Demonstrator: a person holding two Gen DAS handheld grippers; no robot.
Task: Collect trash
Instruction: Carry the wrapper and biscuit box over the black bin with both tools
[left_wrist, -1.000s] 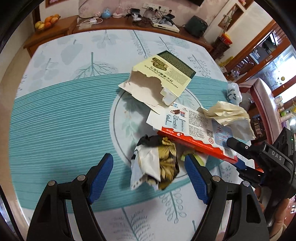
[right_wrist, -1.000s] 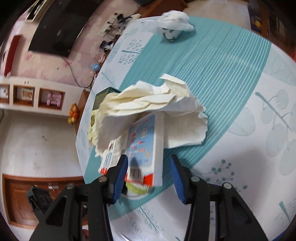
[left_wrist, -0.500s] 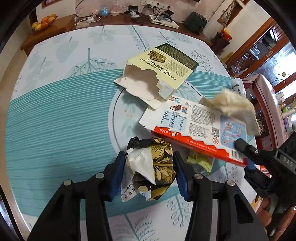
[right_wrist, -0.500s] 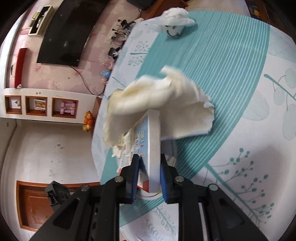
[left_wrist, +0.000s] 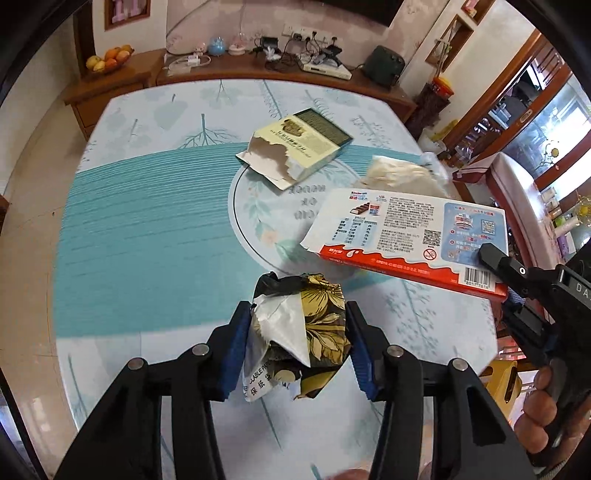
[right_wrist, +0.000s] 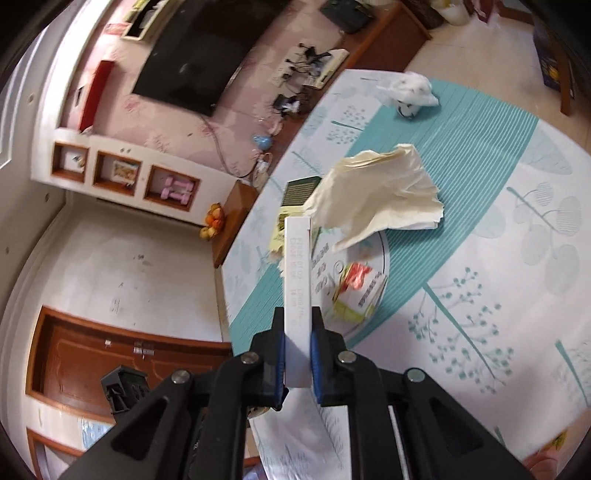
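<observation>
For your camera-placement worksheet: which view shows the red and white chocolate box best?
The left wrist view: the red and white chocolate box shows its whole printed face, pinched at one corner by the right gripper. The right wrist view shows only its narrow white edge between the pads.

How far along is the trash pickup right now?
Nothing visibly binned yet. In hand: left claw grips the crumpled gold-floral wrapper; right claw clamps the flat red-and-white chocolate box. Left on the table: torn cream-and-green carton, crumpled cream paper, small red-and-green packet, white tissue wad.
</observation>
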